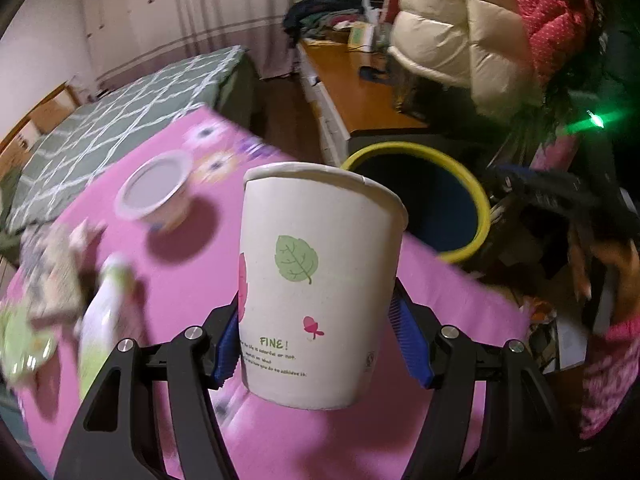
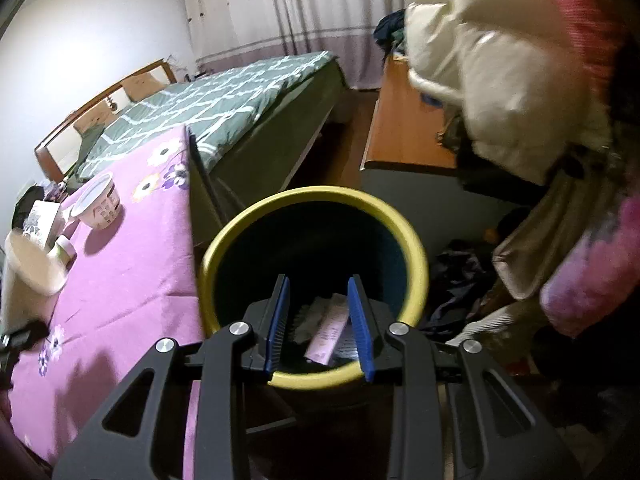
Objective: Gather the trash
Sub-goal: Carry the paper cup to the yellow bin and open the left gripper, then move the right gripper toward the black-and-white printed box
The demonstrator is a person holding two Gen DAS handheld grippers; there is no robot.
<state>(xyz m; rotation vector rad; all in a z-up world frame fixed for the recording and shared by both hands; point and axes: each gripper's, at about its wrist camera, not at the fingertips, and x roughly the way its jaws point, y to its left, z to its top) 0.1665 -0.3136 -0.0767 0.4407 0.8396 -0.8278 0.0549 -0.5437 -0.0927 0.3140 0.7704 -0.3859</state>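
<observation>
A white paper cup [image 1: 320, 288] with green leaf print, a yellow-rimmed bin [image 2: 312, 280], pink flowered tablecloth [image 2: 132, 264].

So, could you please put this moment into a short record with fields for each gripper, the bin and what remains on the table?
left gripper: shut on the paper cup, held upright above the pink tablecloth
right gripper: open, empty, above the bin's mouth
bin: yellow rim, dark inside, beside the table; a pink packet lies in it
left on table: white bowl, bottle, blurred wrappers
</observation>
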